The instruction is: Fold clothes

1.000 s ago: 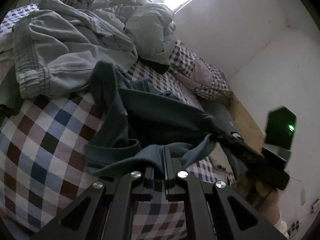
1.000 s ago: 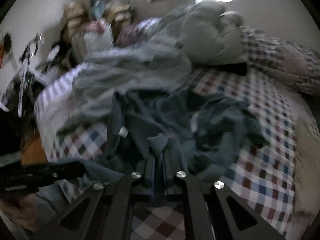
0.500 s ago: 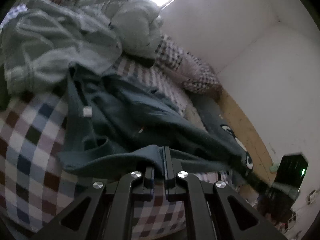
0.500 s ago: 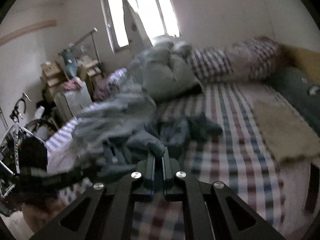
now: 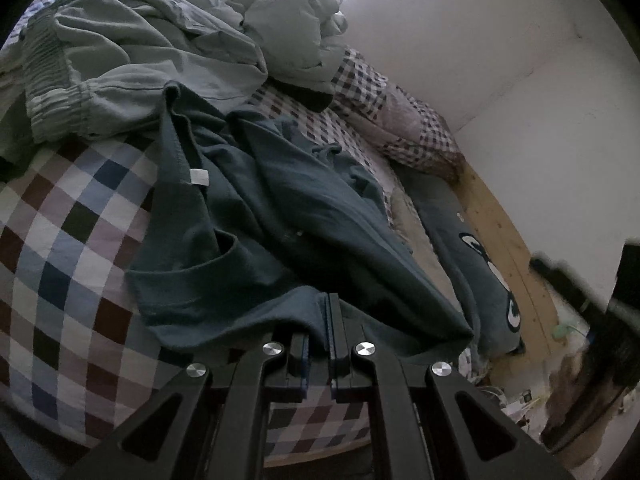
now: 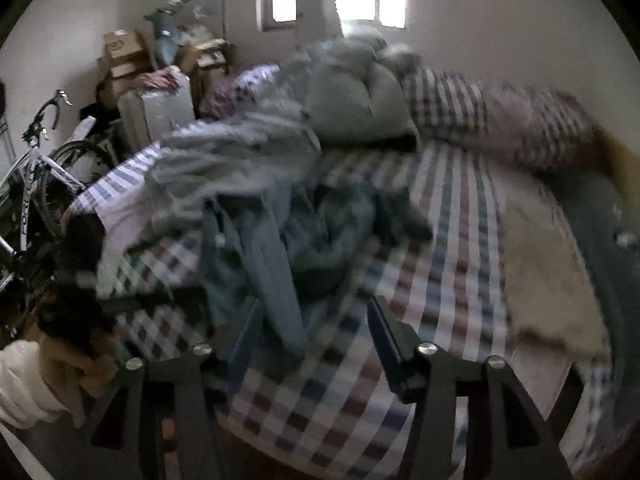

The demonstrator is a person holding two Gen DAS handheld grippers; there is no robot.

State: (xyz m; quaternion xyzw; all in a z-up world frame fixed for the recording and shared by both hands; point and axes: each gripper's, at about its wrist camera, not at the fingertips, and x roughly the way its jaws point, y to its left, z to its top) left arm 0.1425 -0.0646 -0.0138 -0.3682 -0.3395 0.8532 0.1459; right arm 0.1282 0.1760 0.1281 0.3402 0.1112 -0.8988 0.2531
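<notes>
A dark teal T-shirt [image 5: 280, 216] lies crumpled on the checked bedsheet [image 5: 68, 240]. My left gripper [image 5: 326, 312] is shut on the shirt's hem at the near edge of the bed. In the right wrist view the same shirt [image 6: 276, 248] trails toward the bed's front edge. My right gripper [image 6: 316, 312] is open and empty, its jaws spread wide just above the shirt's near end. The left gripper and the hand holding it show blurred at the left of that view [image 6: 80, 308].
Pale green trousers [image 5: 120, 64] and a pale duvet [image 5: 292, 28] are heaped behind the shirt. Checked pillows [image 6: 492, 120] lie at the head of the bed. A beige mat [image 6: 548, 280] and a dark plush cushion [image 5: 476, 268] lie on the bed's right side. A bicycle [image 6: 36, 184] and boxes [image 6: 124, 60] stand left.
My right gripper has opened and let go of the shirt, which has dropped onto the bed. My left gripper stays shut on the hem.
</notes>
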